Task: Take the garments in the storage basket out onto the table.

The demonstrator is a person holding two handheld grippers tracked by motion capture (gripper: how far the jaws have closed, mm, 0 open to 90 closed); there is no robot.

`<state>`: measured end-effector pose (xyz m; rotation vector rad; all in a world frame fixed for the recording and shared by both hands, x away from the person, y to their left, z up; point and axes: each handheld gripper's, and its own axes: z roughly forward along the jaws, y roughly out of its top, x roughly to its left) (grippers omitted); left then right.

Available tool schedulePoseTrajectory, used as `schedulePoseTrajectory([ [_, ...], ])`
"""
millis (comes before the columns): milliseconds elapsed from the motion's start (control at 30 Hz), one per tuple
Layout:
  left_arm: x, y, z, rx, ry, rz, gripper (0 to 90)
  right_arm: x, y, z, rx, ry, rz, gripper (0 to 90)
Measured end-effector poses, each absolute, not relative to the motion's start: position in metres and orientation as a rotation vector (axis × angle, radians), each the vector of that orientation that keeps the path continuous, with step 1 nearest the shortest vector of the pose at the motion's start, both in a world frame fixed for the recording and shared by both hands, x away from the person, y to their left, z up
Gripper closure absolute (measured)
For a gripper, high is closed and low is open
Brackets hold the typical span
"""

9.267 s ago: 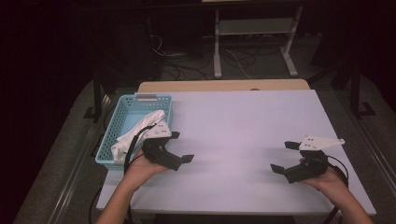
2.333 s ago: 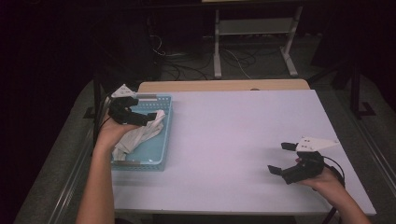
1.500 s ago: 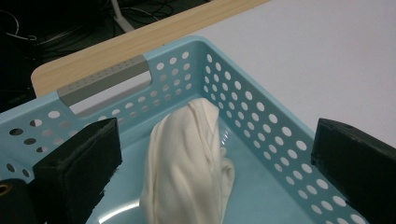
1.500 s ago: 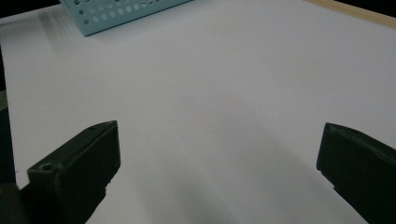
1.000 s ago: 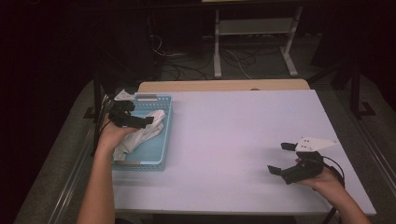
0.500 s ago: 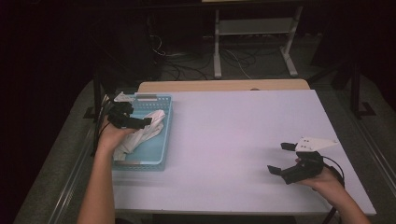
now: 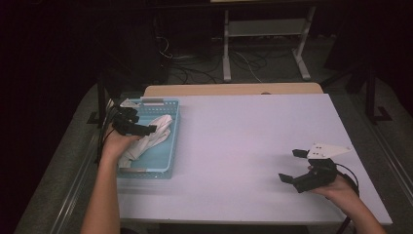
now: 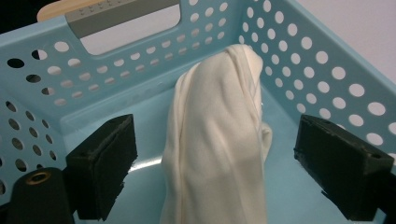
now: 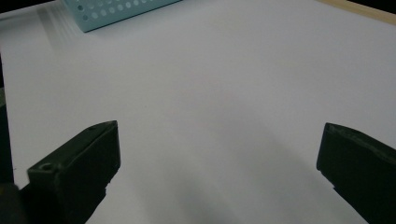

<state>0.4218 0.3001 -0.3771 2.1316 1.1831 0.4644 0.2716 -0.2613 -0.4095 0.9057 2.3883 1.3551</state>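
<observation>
Seen from above: pale counter with a perforated light-blue basket at its 9 o'clock edge, a crumpled cream cloth lying inside. Left hand-held gripper lowered into the basket over the cloth, forearm reaching in from 7 o'clock. Jaws wide but just closing in, a raised fold of the cloth standing between the two black pads, neither pad pressing on it; a gap visible on both sides of the fold in the left gripper view. Fold running up toward 12 o'clock in that view, its far end resting against the basket wall near the corner; grey handle slot in the end wall at 11 o'clock. Right hand-held gripper parked at 4 o'clock on the counter, well apart from the basket, held low in the right hand, grey three-cornered plate on top. Jaws spread wide with nothing between them, bare counter ahead in the right gripper view, a corner of the basket at 11 o'clock. Dark floor, cables and a white metal stand beyond the counter at 12 o'clock.
</observation>
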Motion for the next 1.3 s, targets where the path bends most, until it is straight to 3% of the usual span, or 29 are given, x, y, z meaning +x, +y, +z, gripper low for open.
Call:
schedulePoseTrajectory([
  [433,0.424,0.305,-0.388,2.154,1.215,0.435,14.7,0.272,-0.261,-0.410,0.906,2.389,1.354,0.0],
  [767,0.425,0.303,-0.394,2.196,1.215,0.401,22.6,0.272,-0.261,-0.411,0.908,2.392,1.357,0.0],
  [1300,0.429,0.296,-0.408,2.321,1.212,0.338,21.5,0.271,-0.261,-0.412,0.908,2.396,1.358,0.0],
])
